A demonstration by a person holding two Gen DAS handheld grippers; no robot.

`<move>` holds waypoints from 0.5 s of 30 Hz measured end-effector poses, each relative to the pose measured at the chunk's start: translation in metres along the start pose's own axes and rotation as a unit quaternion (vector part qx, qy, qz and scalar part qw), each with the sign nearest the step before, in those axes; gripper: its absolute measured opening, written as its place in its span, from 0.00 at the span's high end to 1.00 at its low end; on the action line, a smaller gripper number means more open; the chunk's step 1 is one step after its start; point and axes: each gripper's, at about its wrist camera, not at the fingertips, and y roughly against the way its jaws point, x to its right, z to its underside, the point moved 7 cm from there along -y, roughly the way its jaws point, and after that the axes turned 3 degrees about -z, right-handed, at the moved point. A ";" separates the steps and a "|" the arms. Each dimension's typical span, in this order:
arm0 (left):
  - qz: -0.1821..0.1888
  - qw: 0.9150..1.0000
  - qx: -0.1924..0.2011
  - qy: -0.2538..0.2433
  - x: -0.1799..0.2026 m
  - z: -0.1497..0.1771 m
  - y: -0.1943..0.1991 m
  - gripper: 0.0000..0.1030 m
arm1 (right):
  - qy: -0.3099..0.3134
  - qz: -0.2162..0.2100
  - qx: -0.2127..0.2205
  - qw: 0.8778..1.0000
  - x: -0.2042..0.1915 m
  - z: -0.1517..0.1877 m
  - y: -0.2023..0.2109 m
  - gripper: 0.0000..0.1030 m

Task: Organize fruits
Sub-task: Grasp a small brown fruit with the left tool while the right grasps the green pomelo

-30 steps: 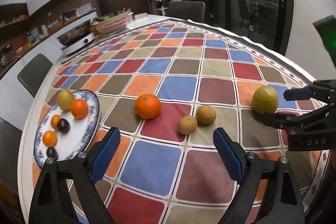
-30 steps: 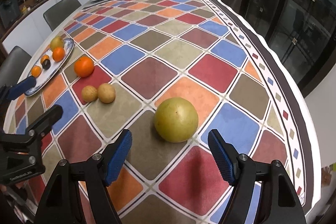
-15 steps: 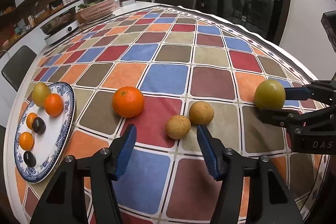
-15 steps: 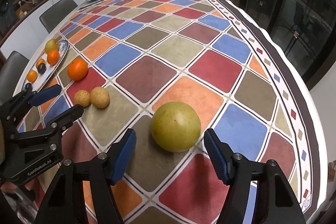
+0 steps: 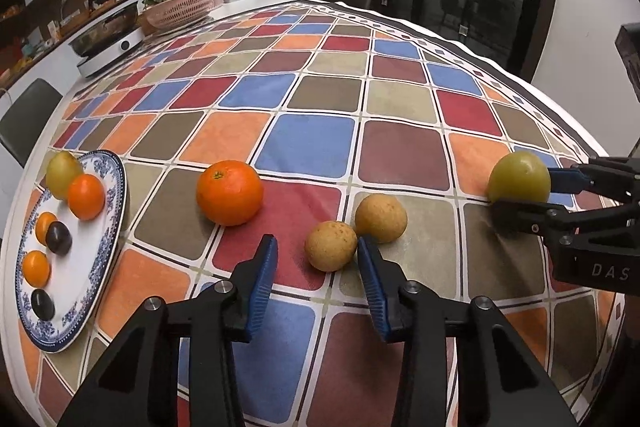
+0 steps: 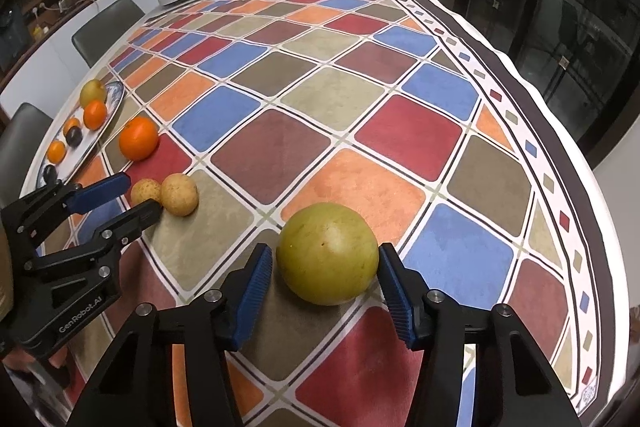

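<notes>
My left gripper (image 5: 318,267) is open, its jaws on either side of the nearer of two small brown fruits (image 5: 330,245); the second brown fruit (image 5: 381,218) sits just right of it. A large orange (image 5: 229,192) lies to the left. A blue-patterned plate (image 5: 106,247) at the left holds several small fruits. My right gripper (image 6: 326,277) is open around a big green-yellow fruit (image 6: 327,253), its pads close to the sides without a clear squeeze. The left gripper also shows in the right wrist view (image 6: 134,197).
The checkered tablecloth (image 5: 308,143) covers a round table. An electric cooker (image 5: 106,41) and a pink basket (image 5: 180,11) stand at the far edge. Dark chairs (image 5: 24,117) ring the table. The table edge runs close on the right (image 6: 580,187).
Both grippers moved forward and narrowed. The left jaws now straddle the near brown fruit. The right jaws have closed in around the green-yellow fruit.
</notes>
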 end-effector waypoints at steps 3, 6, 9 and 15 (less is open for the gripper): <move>0.000 1.000 -0.002 0.001 0.002 0.000 -0.002 0.65 | -0.002 -0.001 -0.001 1.000 0.002 0.000 -0.001 0.50; 0.007 1.000 -0.006 0.004 0.003 0.000 -0.003 0.73 | -0.002 -0.004 0.001 1.000 0.002 0.000 -0.001 0.51; 0.001 1.000 -0.002 0.004 0.003 -0.001 -0.001 0.73 | 0.001 -0.005 0.003 1.000 0.002 0.001 0.000 0.51; 0.003 1.000 0.003 0.011 0.003 -0.003 0.007 0.73 | -0.002 -0.012 0.001 1.000 0.001 0.002 0.001 0.51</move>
